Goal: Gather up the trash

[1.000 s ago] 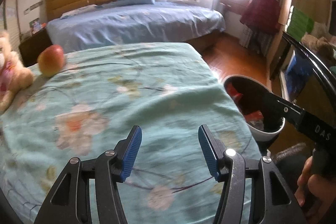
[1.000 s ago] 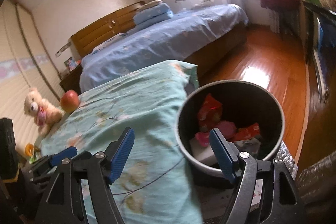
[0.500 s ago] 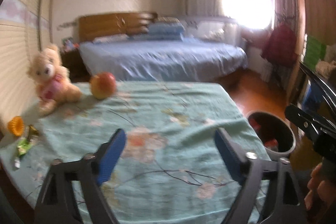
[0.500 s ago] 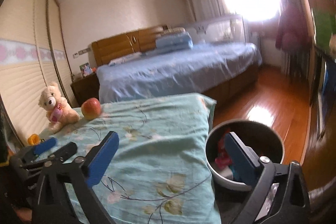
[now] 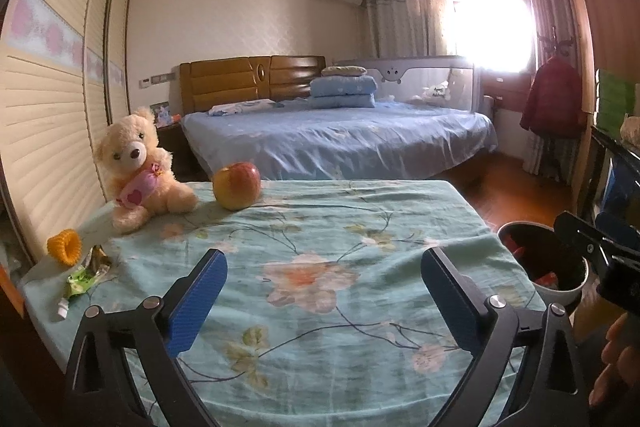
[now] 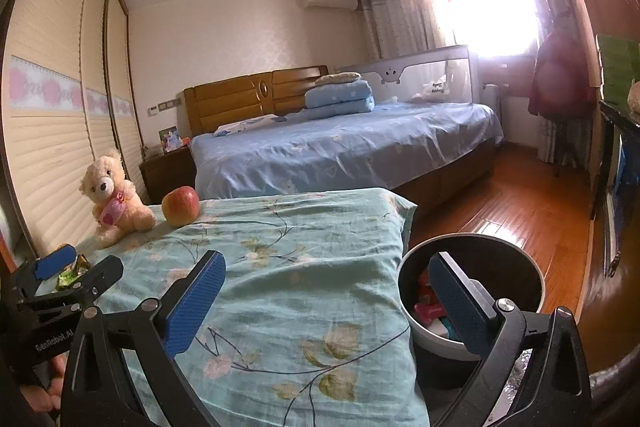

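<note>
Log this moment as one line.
left hand-held gripper: open, empty | right hand-held gripper: open, empty | green wrapper: on table | bin: holds trash

Bedroom things around the flowered cloth

A cream teddy bear [image 5: 138, 167] with a pink heart bib sits at the far left corner of the teal floral cloth [image 5: 320, 267], and a red-yellow apple [image 5: 236, 185] stands just beside it. An orange ribbed ring [image 5: 64, 247] lies near the left edge. Behind is a blue bed [image 5: 340, 143] with folded blue pillows [image 5: 343, 91], a wooden headboard [image 5: 252, 79], and a dark red coat [image 5: 554, 103] hanging by the window.
</note>
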The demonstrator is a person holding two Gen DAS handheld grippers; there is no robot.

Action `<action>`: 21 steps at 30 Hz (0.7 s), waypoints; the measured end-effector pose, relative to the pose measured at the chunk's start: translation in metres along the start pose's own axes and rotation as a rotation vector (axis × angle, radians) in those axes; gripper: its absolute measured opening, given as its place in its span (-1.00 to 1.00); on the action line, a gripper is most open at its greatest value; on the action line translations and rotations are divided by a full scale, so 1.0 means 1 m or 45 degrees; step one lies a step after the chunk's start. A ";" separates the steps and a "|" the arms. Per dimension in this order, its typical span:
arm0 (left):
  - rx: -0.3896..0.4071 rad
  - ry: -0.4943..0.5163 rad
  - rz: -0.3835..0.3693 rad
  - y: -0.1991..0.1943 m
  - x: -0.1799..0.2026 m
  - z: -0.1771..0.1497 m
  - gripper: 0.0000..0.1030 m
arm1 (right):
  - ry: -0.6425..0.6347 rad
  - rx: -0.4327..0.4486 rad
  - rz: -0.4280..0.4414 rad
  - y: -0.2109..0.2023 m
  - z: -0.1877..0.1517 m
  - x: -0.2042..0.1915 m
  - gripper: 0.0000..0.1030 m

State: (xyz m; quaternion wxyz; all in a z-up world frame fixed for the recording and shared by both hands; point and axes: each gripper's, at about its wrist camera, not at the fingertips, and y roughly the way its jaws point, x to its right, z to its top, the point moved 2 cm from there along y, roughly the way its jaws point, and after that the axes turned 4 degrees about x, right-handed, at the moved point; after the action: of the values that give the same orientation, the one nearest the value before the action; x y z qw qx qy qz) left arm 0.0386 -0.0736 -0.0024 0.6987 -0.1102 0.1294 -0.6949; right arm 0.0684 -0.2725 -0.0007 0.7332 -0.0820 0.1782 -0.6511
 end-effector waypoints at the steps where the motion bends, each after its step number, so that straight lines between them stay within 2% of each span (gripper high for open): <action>1: 0.003 -0.002 0.004 -0.001 0.000 0.000 0.92 | 0.000 -0.002 0.003 0.000 0.000 -0.001 0.99; 21: 0.041 0.004 0.036 -0.007 -0.005 0.001 0.97 | -0.031 -0.016 -0.001 -0.003 -0.003 -0.004 1.00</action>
State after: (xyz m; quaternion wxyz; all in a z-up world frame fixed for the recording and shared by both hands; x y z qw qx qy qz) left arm 0.0318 -0.0691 0.0008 0.7098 -0.0961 0.1208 -0.6873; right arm 0.0641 -0.2682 -0.0022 0.7346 -0.0948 0.1733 -0.6491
